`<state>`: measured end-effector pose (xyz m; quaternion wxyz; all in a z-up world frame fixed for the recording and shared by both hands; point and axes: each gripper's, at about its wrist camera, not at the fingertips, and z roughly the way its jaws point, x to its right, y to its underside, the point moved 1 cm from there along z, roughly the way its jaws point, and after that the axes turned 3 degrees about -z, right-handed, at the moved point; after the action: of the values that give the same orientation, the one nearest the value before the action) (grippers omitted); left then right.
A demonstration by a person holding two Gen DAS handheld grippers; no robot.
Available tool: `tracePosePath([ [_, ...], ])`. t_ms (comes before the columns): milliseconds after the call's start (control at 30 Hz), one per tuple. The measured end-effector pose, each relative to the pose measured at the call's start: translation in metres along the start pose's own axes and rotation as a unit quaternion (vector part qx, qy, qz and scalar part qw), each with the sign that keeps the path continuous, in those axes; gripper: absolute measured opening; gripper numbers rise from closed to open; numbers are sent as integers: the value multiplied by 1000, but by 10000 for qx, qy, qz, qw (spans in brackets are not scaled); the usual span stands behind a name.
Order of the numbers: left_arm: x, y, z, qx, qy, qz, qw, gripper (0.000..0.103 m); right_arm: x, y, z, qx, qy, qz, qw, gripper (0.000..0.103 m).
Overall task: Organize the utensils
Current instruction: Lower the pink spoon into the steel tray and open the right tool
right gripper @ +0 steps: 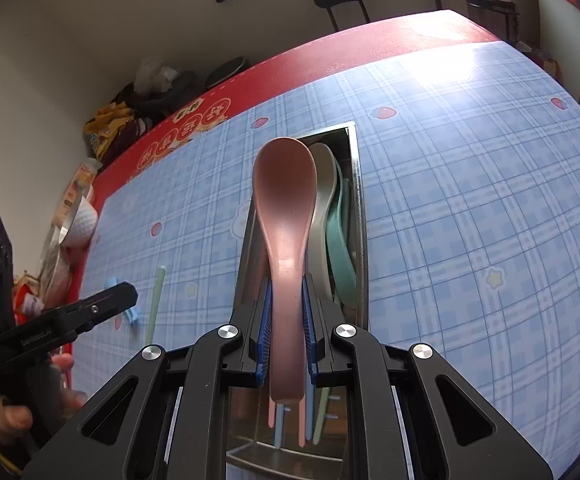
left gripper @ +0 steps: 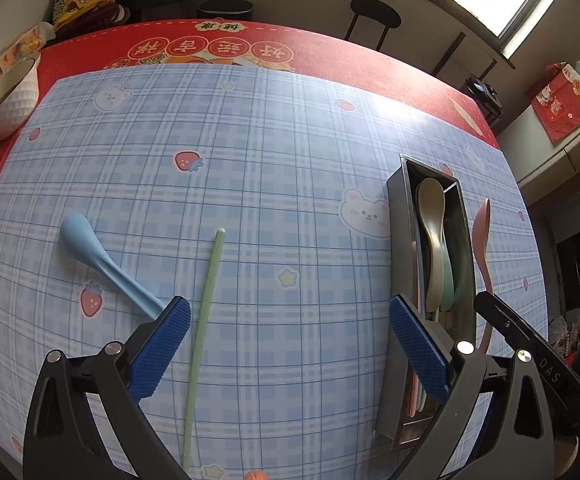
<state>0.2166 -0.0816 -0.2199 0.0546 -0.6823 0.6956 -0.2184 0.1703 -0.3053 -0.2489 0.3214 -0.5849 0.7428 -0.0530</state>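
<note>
Our left hand-held gripper (left gripper: 290,344) gapes over the green chopstick (left gripper: 203,332) — lengthwise ahead — while our right hand-held gripper (right gripper: 285,332) clamps the pink spoon (right gripper: 285,216).

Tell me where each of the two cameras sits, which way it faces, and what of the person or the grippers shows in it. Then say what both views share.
Left wrist view: sits on the left gripper, facing forward and down at the table; its open blue pads frame a green chopstick, with a blue spoon beside; the right gripper's tip shows at the edge.
Right wrist view: sits on the right gripper, over the metal tray, shut on a pink spoon; the left gripper and a hand show.
Shared: tray, pink spoon, chopstick, blue spoon.
</note>
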Motion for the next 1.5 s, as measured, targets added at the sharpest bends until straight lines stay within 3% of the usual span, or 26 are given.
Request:
tracePosePath([
  [200,-15,9,-11,186,-296,157,9993,97,6,-5,18,-97,262,166,9995,14],
  [767,-73,21,-28,308,-440,-526,9972,97,0,-30,65,-353,739,123,9966,15],
  [1200,-97,24,-37,378,-572,-781,9946,97,-8,-34,68,-431,929,189,9946,17],
  [1300,-104,24,-39,417,-565,-828,9941,97,-10,-31,60,-364,962,201,9945,30],
  [1333,-106,25,-39,423,-564,-853,9939,97,-11,-30,57,-320,968,210,9946,42],
  [1500,-120,28,-41,474,-524,-986,9926,97,-20,-23,40,-158,979,138,9950,45],
])
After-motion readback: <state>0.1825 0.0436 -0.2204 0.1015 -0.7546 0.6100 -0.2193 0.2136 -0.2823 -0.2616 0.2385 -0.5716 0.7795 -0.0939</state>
